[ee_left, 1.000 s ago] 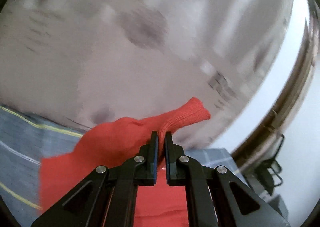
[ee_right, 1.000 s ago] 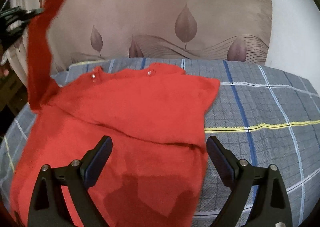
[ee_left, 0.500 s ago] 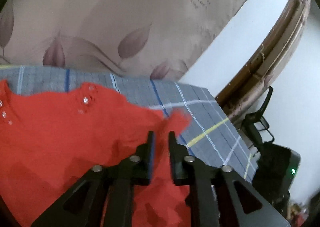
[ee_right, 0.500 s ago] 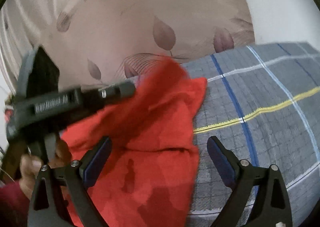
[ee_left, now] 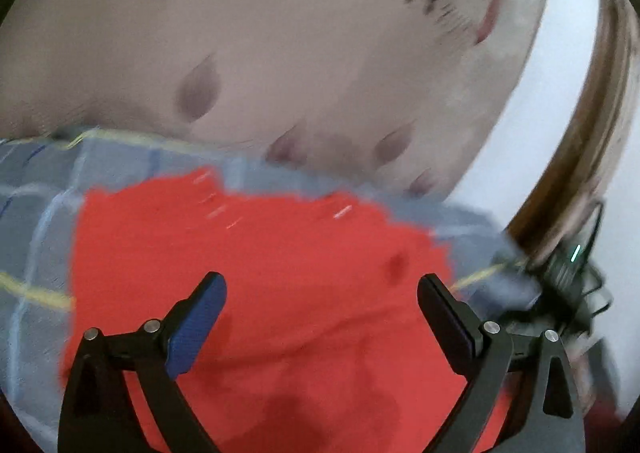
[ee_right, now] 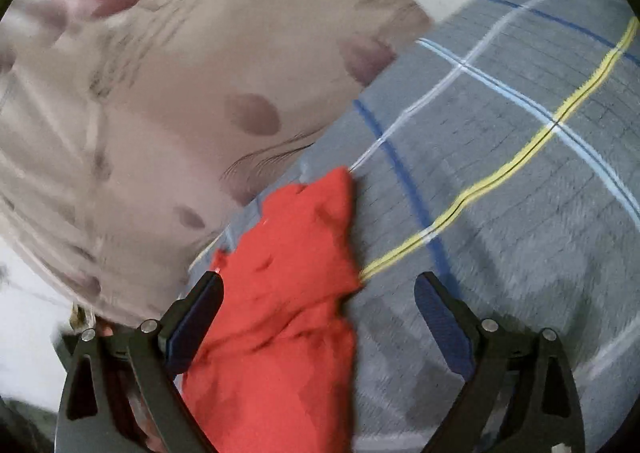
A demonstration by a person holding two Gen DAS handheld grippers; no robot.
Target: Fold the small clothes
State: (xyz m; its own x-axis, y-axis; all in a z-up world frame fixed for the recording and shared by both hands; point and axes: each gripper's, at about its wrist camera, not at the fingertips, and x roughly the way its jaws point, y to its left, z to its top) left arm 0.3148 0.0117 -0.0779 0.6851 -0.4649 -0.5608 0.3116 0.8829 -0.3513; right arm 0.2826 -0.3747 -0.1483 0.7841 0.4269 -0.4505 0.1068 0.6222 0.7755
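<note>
A small red knitted garment (ee_left: 256, 277) lies on the grey plaid bedcover (ee_left: 36, 221), both sleeves folded in over its body. My left gripper (ee_left: 320, 293) hovers just above its middle; the jaws are opening wide and nothing sits between the pads. In the right wrist view the red garment (ee_right: 288, 293) runs up from the lower left, tilted in the picture. My right gripper (ee_right: 318, 291) stands open over the garment's right edge and the bedcover (ee_right: 500, 157), gripping nothing. Both views are blurred by motion.
A beige leaf-print curtain (ee_left: 280, 53) hangs behind the bed. At the right a brown wooden frame (ee_left: 580, 157) and dark equipment with a green light (ee_left: 568, 265) stand past the bed's edge. Bare bedcover spreads to the garment's right.
The left gripper carried the raised sleeve across and down onto the garment, then let go and opened wide. The right gripper rolled and shifted sideways, staying open.
</note>
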